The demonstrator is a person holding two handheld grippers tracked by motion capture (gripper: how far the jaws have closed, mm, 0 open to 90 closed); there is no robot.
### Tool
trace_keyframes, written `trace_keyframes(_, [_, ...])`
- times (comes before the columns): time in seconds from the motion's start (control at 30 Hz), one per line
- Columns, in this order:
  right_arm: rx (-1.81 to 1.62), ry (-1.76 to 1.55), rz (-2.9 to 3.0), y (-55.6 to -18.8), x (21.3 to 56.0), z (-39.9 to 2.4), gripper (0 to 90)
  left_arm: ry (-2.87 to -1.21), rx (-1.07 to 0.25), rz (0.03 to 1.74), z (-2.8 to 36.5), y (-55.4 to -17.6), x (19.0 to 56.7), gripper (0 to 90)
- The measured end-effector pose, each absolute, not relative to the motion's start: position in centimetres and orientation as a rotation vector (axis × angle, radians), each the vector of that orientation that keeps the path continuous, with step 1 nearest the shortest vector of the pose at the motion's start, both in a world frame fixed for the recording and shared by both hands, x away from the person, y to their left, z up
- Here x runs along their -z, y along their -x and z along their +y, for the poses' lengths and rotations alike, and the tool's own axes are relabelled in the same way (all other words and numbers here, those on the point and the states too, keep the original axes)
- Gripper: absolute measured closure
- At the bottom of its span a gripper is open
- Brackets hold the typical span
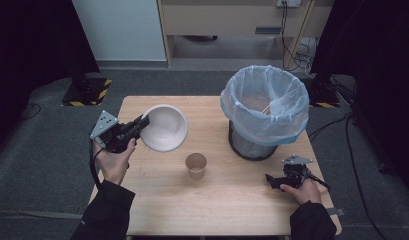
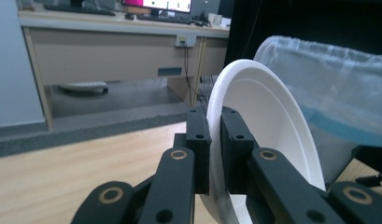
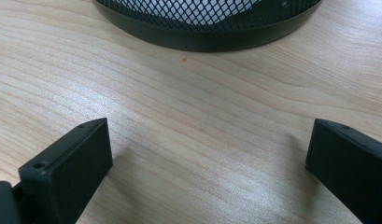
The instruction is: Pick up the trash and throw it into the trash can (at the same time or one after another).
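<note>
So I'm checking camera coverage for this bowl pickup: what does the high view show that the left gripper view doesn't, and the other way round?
High view alone: the paper cup upright on the table, the right hand-held gripper resting near the table's right edge, and a stick lying inside the lined bin.

Left gripper view alone: both pads clamped on the bowl's rim, one on each face, plus a desk with a monitor in the background.

Shared: the left hand-held gripper, the white foam bowl tilted on edge, the bin with its pale blue liner, and the wooden table.
</note>
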State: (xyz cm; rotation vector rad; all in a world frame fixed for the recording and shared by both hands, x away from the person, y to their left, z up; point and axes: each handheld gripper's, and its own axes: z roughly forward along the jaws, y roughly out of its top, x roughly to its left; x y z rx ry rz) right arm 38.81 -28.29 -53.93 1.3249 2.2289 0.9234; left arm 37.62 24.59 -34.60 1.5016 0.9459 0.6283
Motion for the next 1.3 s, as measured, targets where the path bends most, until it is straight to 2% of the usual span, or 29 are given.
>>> trace_keyframes(0.67, [-0.924,-1.325,2.229,-38.8,53.9,-28.3,0.7,-1.432,-0.680,0.797,18.1,-40.4,26.2,83.0])
trace_keyframes(1.3, [-0.925,-1.322,2.227,-38.8,53.9,-28.3,0.7,-1.462,-0.676,0.703,10.9,-42.6,23.2,83.0])
